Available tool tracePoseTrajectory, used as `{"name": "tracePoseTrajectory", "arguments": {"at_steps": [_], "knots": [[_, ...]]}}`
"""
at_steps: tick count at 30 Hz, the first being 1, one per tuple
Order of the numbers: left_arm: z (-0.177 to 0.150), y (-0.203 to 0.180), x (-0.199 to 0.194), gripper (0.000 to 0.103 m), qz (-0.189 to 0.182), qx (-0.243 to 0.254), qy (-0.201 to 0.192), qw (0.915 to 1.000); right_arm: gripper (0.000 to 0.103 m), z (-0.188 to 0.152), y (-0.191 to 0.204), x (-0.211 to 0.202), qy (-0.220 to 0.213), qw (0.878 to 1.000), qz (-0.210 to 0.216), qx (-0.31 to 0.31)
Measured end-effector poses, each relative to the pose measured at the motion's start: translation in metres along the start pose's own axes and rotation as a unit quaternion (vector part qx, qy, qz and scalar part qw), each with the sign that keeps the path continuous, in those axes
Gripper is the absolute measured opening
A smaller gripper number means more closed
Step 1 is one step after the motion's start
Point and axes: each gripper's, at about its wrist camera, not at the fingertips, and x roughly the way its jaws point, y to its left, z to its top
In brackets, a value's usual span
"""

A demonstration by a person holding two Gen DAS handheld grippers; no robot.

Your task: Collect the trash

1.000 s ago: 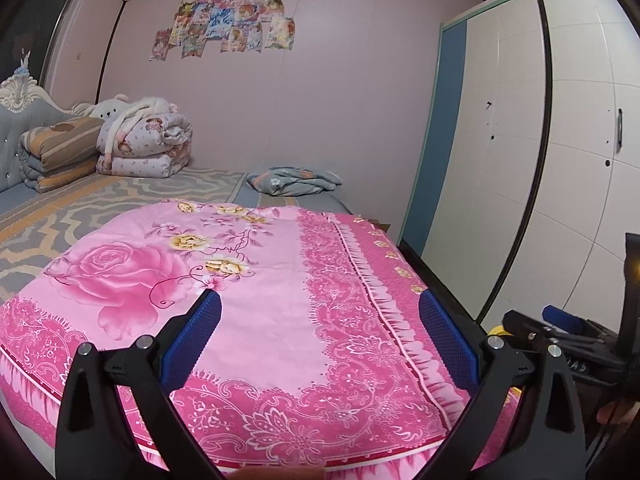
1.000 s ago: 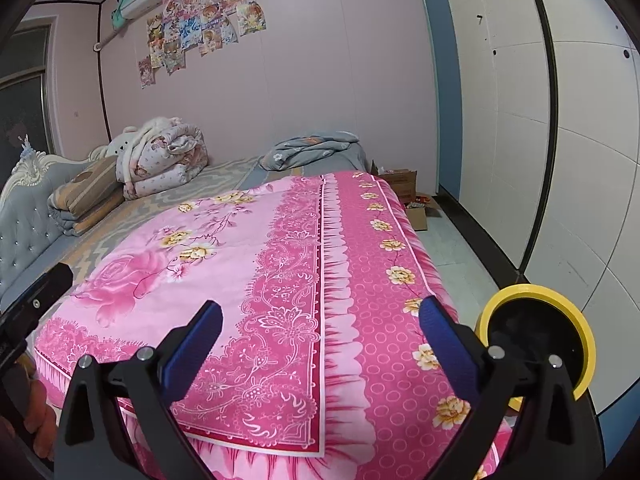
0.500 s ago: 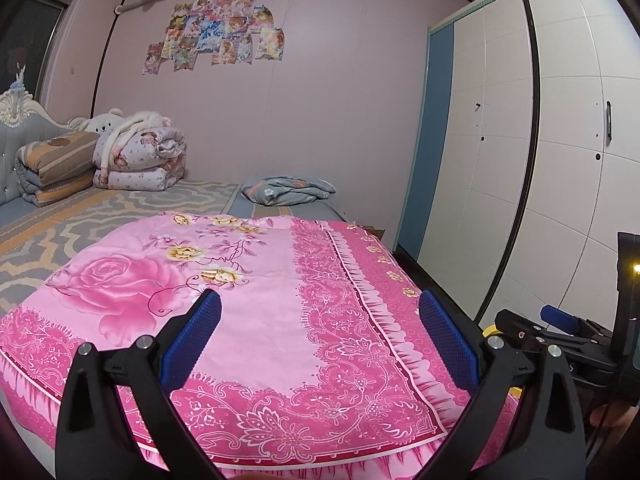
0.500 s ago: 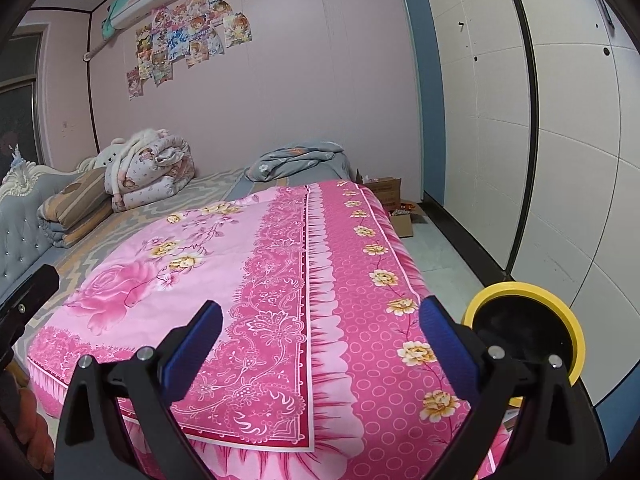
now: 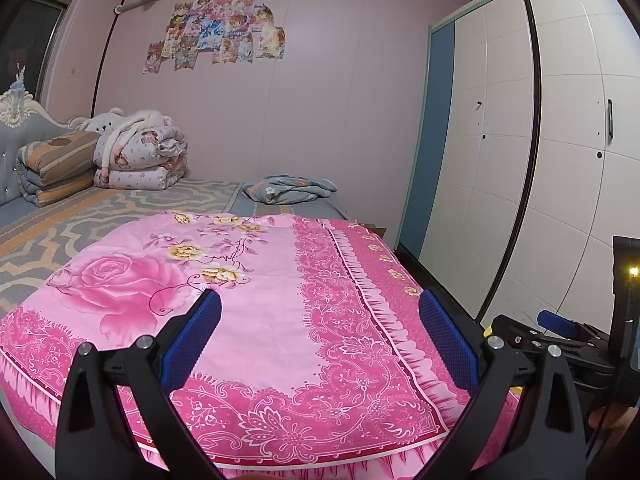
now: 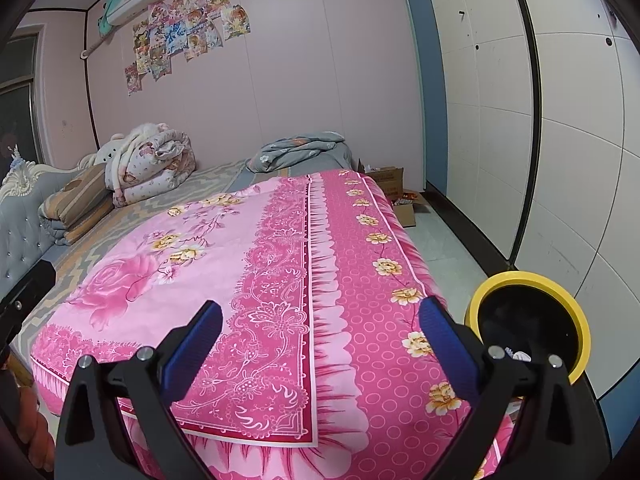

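Observation:
A yellow-rimmed trash bin (image 6: 532, 324) with a dark inside stands on the floor at the bed's right corner, next to my right gripper's right finger. My right gripper (image 6: 320, 334) is open and empty above the pink floral bedspread (image 6: 280, 248). My left gripper (image 5: 320, 332) is open and empty above the same bedspread (image 5: 260, 280). The right gripper's body also shows at the right edge of the left wrist view (image 5: 560, 340). No loose trash shows on the bedspread.
Folded quilts (image 5: 136, 156) and a grey blanket (image 5: 288, 188) lie at the bed's far end. Cardboard boxes (image 6: 400, 196) sit on the floor beyond the bed. A white wardrobe (image 5: 540, 140) lines the right wall, with a narrow floor strip (image 6: 448, 248) between.
Both grippers have tilted upward a little, so the bed sits lower in both views. The bin has stayed by the right finger. Both grippers stay open.

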Motion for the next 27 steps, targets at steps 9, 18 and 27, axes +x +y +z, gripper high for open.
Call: {"name": "tracePoseTrajectory", "arguments": {"at_steps": [9, 18, 27], "knots": [[0.0004, -0.0005, 0.0016, 0.095, 0.000, 0.001, 0.000, 1.0000, 0.095, 0.0000, 0.0005, 0.0013, 0.001, 1.000, -0.001, -0.001], [0.0004, -0.0013, 0.0024, 0.095, 0.000, 0.002, -0.001, 1.0000, 0.095, -0.0002, 0.0010, 0.0013, 0.001, 1.000, -0.001, -0.001], [0.0011, -0.0017, 0.0040, 0.095, -0.001, 0.002, 0.000, 1.0000, 0.095, -0.0004, 0.0012, 0.0013, 0.002, 1.000, -0.001, 0.000]]}}
